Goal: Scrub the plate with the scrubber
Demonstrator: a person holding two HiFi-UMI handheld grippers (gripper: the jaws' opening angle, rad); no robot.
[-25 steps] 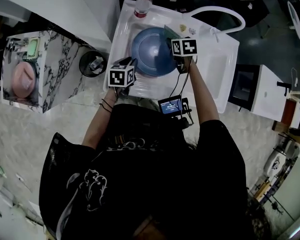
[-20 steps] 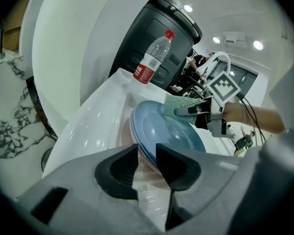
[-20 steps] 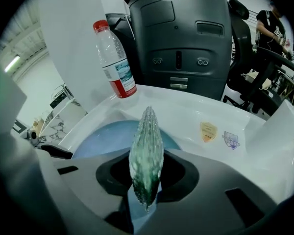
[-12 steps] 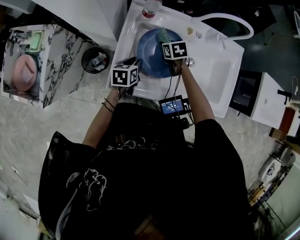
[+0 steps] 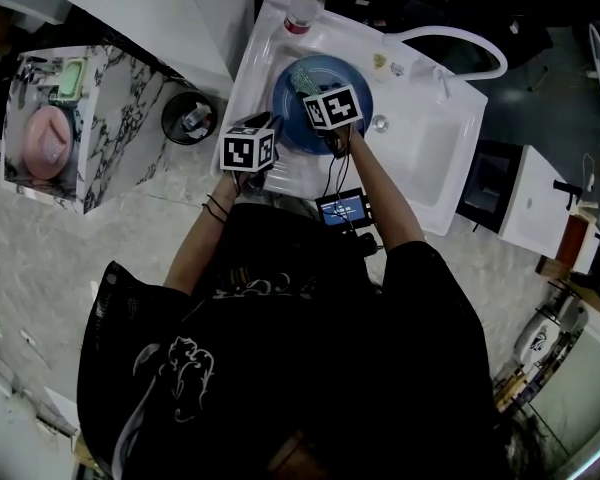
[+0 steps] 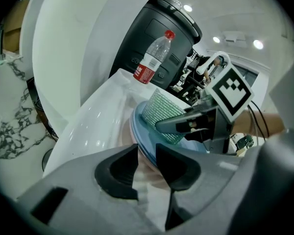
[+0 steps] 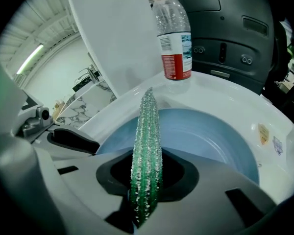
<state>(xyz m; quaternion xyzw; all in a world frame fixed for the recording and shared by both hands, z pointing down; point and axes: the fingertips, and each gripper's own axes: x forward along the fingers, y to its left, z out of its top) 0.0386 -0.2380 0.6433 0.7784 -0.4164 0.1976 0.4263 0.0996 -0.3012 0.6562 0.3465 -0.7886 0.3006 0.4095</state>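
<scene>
A blue plate (image 5: 345, 78) lies in the left part of the white sink (image 5: 430, 158). My left gripper (image 5: 268, 128) is shut on the plate's near-left rim; in the left gripper view its jaws (image 6: 146, 154) pinch the plate (image 6: 135, 131) at its edge. My right gripper (image 5: 316, 90) hovers over the plate's left-centre, shut on a green glittery scrubber (image 5: 302, 74). In the right gripper view the scrubber (image 7: 147, 146) stands on edge between the jaws (image 7: 147, 175), over the plate (image 7: 210, 136). From the left gripper view, the scrubber (image 6: 161, 115) rests against the plate's face.
A clear water bottle with a red cap (image 5: 302, 8) stands at the sink's far-left corner. A white hose (image 5: 450, 36) loops at the back right, near a drain (image 5: 380, 123). Left of the sink are a black bin (image 5: 188, 120) and a marble counter (image 5: 110, 118).
My right gripper has carried the scrubber leftward across the plate, from its right rim to its left-centre. My left gripper has kept its hold on the rim.
</scene>
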